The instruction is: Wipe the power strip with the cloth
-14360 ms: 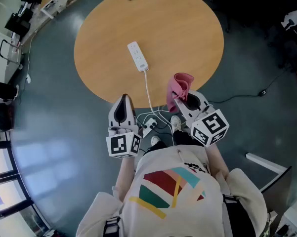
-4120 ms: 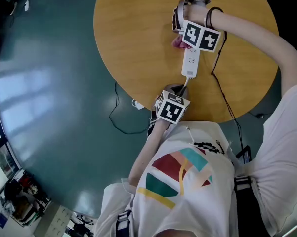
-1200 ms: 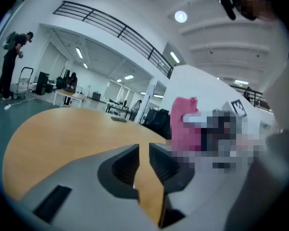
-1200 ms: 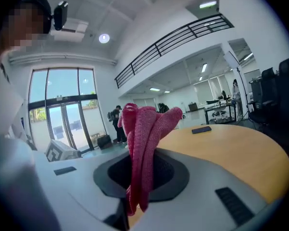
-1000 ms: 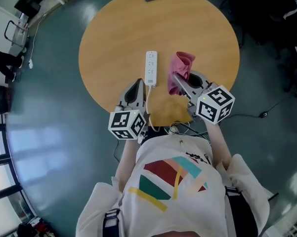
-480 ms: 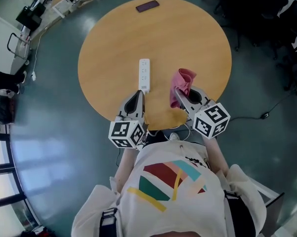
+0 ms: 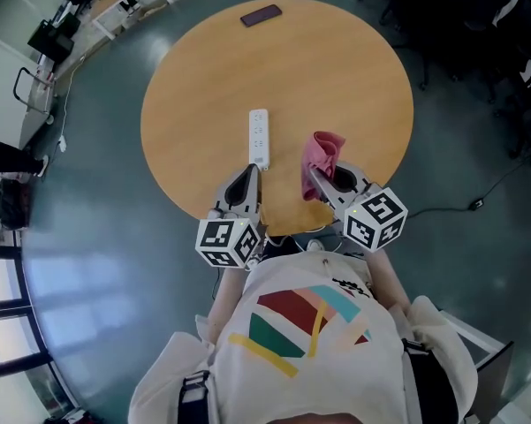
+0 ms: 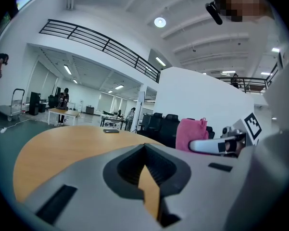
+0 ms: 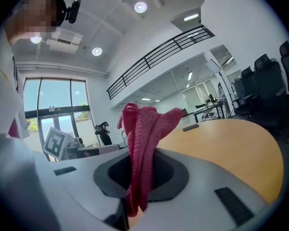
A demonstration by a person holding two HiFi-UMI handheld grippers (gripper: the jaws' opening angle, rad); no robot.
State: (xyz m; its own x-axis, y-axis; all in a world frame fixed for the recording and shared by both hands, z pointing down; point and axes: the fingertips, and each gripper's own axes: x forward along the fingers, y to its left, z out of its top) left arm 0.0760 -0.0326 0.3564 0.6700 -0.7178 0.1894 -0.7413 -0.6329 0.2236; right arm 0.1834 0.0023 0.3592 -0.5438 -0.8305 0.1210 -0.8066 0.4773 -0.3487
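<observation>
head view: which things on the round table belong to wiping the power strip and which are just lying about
For the job: power strip; pink cloth, clamped in the right gripper.
Lying about: dark phone, at the far edge of the table.

Right tool (image 7: 311, 177): about four seconds ago we recorded it stretched far across the desk (image 7: 336, 78) at the far end of the power strip (image 7: 259, 138). It is now drawn back to the near edge.
Cloth (image 7: 321, 162): then down on the strip; we now find it lifted clear, beside the strip and apart from it.
Left tool (image 7: 250, 173): at the first record it hung off the desk before the body. Its tip now lies over the near edge, just beside the strip's near end.
Power strip: first seen slanted; we now see it pointing straight away from the person.
</observation>
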